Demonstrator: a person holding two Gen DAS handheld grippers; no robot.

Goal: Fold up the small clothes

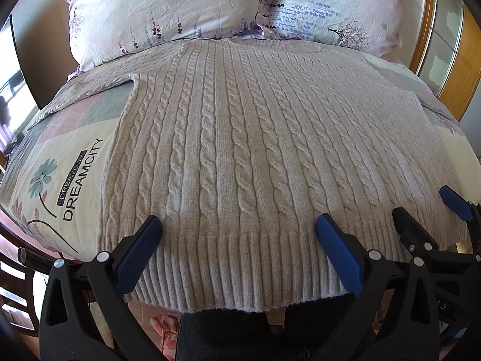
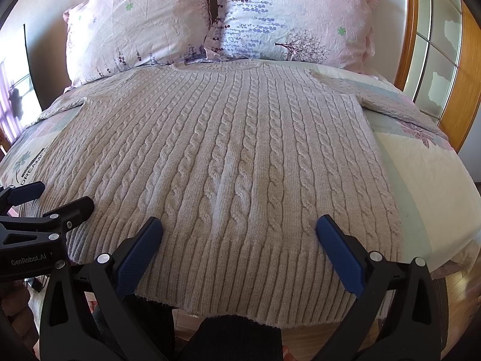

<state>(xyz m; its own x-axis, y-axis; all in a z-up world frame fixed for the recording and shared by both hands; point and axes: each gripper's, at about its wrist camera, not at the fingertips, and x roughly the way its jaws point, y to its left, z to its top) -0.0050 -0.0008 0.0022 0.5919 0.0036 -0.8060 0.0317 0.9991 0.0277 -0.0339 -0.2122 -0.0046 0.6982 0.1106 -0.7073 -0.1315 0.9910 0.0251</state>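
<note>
A beige cable-knit sweater (image 1: 240, 138) lies spread flat on the bed, collar toward the pillows, ribbed hem hanging over the near edge; it also shows in the right wrist view (image 2: 228, 156). My left gripper (image 1: 239, 225) is open over the left half of the hem, its jaws wide apart and empty. My right gripper (image 2: 239, 225) is open over the right half of the hem, empty too. The right gripper shows in the left wrist view (image 1: 430, 207), and the left gripper shows in the right wrist view (image 2: 57, 195). Both sleeves stretch out sideways.
Two floral pillows (image 1: 168, 9) (image 2: 294, 18) lie at the head of the bed. The patterned bedsheet (image 1: 69, 177) carries the print DREAMCITY on the left. A wooden-framed door (image 2: 442, 60) stands on the right. Dark trousers (image 1: 228, 334) and floor show below the hem.
</note>
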